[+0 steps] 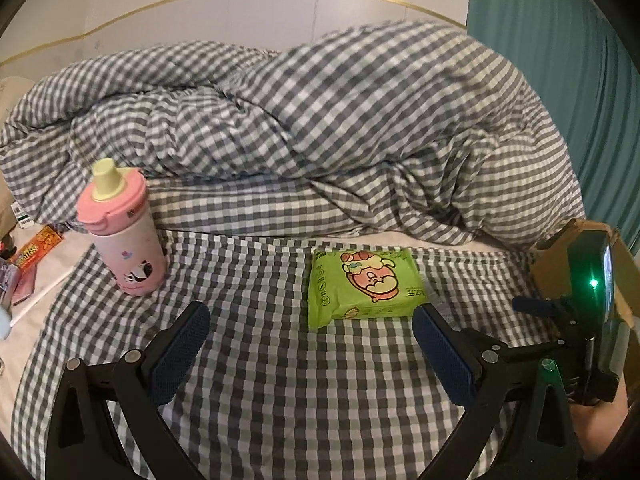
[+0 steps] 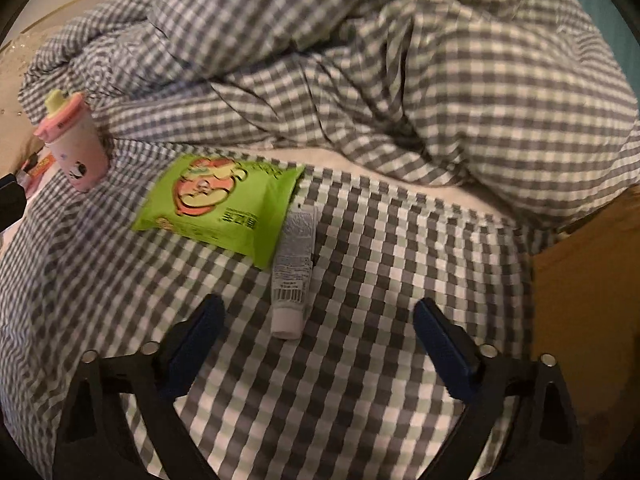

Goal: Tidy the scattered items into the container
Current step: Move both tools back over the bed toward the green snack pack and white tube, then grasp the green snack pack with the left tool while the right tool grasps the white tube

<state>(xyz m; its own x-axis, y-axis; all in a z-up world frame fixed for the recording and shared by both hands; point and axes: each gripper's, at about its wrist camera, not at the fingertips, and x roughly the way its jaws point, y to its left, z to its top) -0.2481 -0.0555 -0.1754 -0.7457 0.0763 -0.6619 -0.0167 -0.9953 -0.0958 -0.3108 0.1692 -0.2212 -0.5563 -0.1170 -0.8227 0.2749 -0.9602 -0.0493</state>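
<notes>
A green wipes pack (image 1: 364,284) lies on the checked bedsheet, just beyond my open, empty left gripper (image 1: 310,316). A pink sippy bottle (image 1: 122,232) with a pale yellow spout stands upright to the left. In the right wrist view the green pack (image 2: 224,204) lies left of centre with a small white tube (image 2: 292,276) against its right edge, cap toward me. My right gripper (image 2: 318,312) is open and empty, the tube's cap just ahead between its fingers. The bottle (image 2: 76,144) stands far left. The right gripper's body (image 1: 576,300) shows at the right of the left wrist view.
A bunched checked duvet (image 1: 320,120) fills the back of the bed. A brown cardboard box (image 2: 588,280) sits at the right edge. Snack packets and small clutter (image 1: 36,252) lie at the far left. A teal curtain (image 1: 560,60) hangs at the right.
</notes>
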